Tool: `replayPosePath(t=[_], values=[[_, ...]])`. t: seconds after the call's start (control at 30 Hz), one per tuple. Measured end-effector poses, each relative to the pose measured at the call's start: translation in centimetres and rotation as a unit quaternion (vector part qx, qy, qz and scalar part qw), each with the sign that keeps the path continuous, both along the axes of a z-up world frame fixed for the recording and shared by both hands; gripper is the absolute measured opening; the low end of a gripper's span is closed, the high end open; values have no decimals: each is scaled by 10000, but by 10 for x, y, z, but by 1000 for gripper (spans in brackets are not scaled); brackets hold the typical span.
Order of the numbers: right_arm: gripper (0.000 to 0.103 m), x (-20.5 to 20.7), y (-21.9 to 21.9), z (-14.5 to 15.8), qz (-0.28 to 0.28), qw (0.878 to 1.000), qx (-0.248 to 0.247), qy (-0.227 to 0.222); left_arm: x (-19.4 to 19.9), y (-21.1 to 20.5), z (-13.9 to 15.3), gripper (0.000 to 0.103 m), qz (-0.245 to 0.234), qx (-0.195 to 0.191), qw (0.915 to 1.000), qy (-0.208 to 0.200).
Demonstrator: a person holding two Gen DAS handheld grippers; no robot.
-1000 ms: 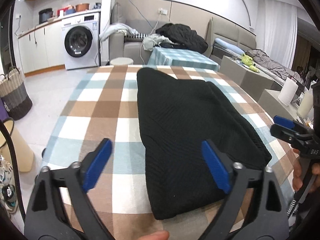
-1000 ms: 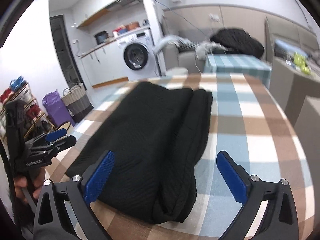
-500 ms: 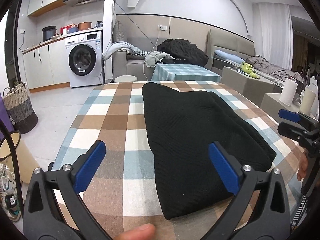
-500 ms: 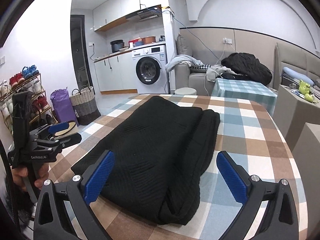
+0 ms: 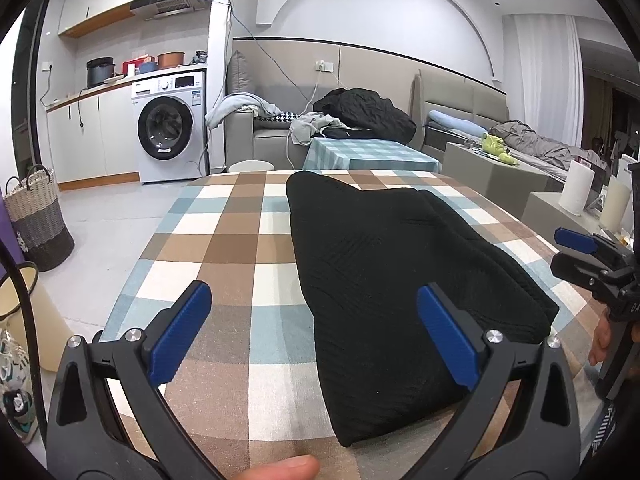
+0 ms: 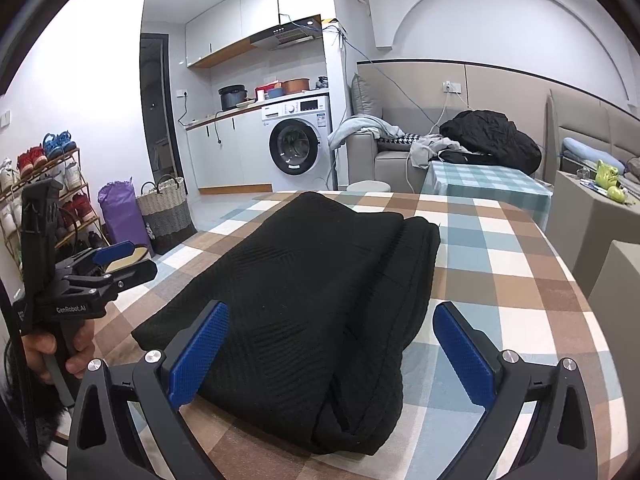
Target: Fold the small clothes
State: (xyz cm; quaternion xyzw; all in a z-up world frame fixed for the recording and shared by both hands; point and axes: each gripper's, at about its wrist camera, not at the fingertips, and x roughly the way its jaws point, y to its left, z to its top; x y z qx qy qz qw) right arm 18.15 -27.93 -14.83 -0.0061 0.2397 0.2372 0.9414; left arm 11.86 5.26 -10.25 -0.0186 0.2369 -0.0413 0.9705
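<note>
Left wrist view: the left hand-held gripper [image 5: 314, 334] has its blue-padded fingers spread wide apart, holding nothing, poised above the near edge of the worktop [image 5: 224, 248], which is covered in a brown, blue and white checked cloth. The right-side pad sits in front of the near end of a black knit garment [image 5: 384, 272]; whether it touches the fabric cannot be told. The garment lies folded lengthwise into a long, narrow bundle running away from the near edge toward the far side, with a doubled layer along its right side. At the right edge of this view the right hand-held gripper [image 5: 576, 256] shows, held by a hand [image 5: 600, 340] just off the worktop's corner.

In the right wrist view that gripper's fingers are likewise wide apart and empty, the garment's near end lying between and beyond them. The left hand-held gripper appears at the left edge, gripped by a hand [image 6: 56, 348]. Beyond the worktop stand a washing machine [image 6: 298, 140] and a sofa [image 6: 400, 152] with clothes heaped on it.
</note>
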Motion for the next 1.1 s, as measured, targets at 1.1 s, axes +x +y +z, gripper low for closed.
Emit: replayPosePath(t=[1.1], values=[[103,-9,-4,-2,-3,9995,131,-280,-1,0,-2,102,-93,11,10000,-32]])
